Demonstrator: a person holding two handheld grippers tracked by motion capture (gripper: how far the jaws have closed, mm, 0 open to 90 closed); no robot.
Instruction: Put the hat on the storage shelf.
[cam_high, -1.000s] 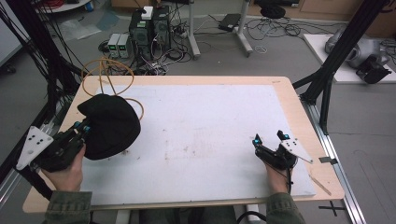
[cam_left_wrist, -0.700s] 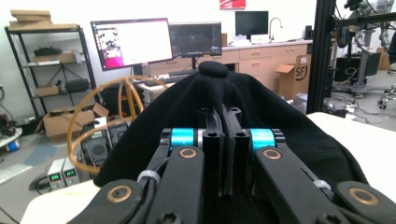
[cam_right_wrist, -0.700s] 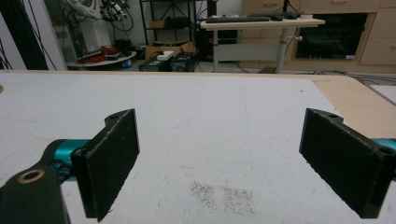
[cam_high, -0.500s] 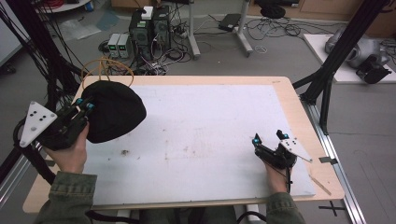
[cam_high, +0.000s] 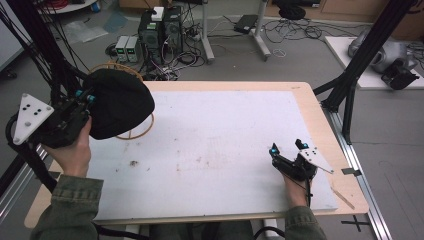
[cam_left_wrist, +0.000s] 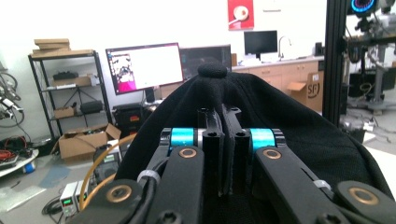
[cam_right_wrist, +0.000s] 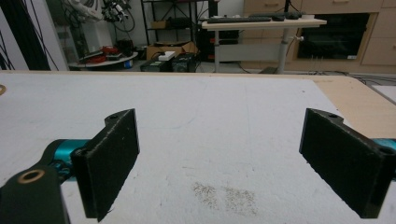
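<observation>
The left gripper (cam_left_wrist: 223, 154) pinches the black cap (cam_high: 120, 102) clear of what looks like a wire stand (cam_high: 135, 131); next, set it down. The right gripper (cam_right_wrist: 219, 161) rests agape, empty.

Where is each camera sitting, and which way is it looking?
High view: above the person's side, looking forward and down on the table; both forearms show, left tool holding a black hat, right tool resting open.
Left gripper view: rides the left tool, looking along its shut jaws, pinching the black hat, toward monitors.
Right gripper view: rides the right tool, low over the table, jaws wide apart.
Shared: high and left views show the hat; high and right views show the table.
</observation>
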